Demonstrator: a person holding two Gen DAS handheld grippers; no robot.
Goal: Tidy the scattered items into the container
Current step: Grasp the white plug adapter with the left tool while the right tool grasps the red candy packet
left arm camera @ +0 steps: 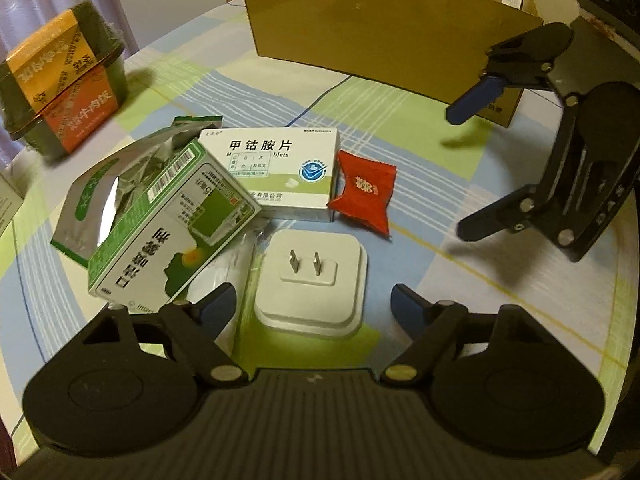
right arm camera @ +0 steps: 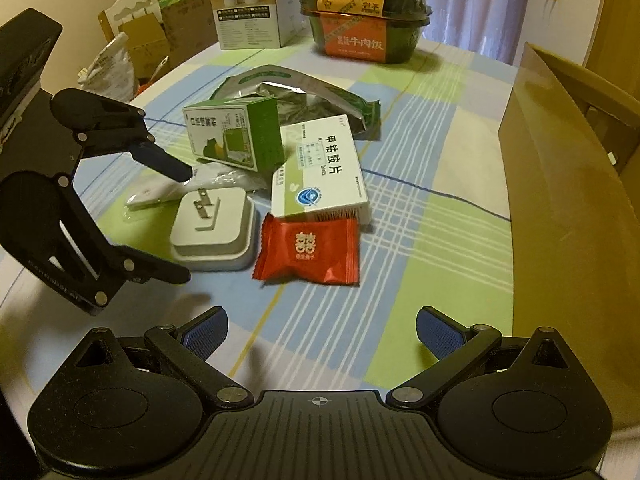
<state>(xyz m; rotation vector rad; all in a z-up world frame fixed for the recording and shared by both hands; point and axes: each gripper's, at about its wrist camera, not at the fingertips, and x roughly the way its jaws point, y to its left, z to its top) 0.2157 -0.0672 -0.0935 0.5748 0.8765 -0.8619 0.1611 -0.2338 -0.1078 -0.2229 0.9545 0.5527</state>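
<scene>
Left gripper (left arm camera: pixel 312 304): fingers spread wide, holding nothing, hanging low with the white plug adapter between the two blue pads. From the right wrist view the same gripper (right arm camera: pixel 184 224) comes in from the left, one finger tip above the adapter's far edge, the other beside its near corner; whether either touches it I cannot tell.
Right gripper (right arm camera: pixel 322 332): fingers spread, empty, over bare cloth just short of the red sachet. In the left wrist view it (left arm camera: pixel 460 172) hangs near the cardboard box.
White plug adapter (left arm camera: pixel 312 284): lies prongs up on the checked cloth of the surface (left arm camera: pixel 420 168), in the middle of the pile.
Red sachet (right arm camera: pixel 308 250): flat, just beside the adapter and touching the near end of the white medicine box.
White medicine box (left arm camera: pixel 276 168): lies flat, label up, behind the adapter.
Green medicine box (left arm camera: pixel 172 228): tilted, propped on the silver foil pouch and a clear plastic packet.
Silver foil pouch (left arm camera: pixel 108 200): crumpled, torn open, under and behind the green box.
Cardboard box (left arm camera: pixel 376 36): the container, open-topped, at the far edge of the surface in the left wrist view, well apart from the pile.
Instant meal tub (right arm camera: pixel 366 16): orange and black, stands near the surface's edge, away from the pile.
</scene>
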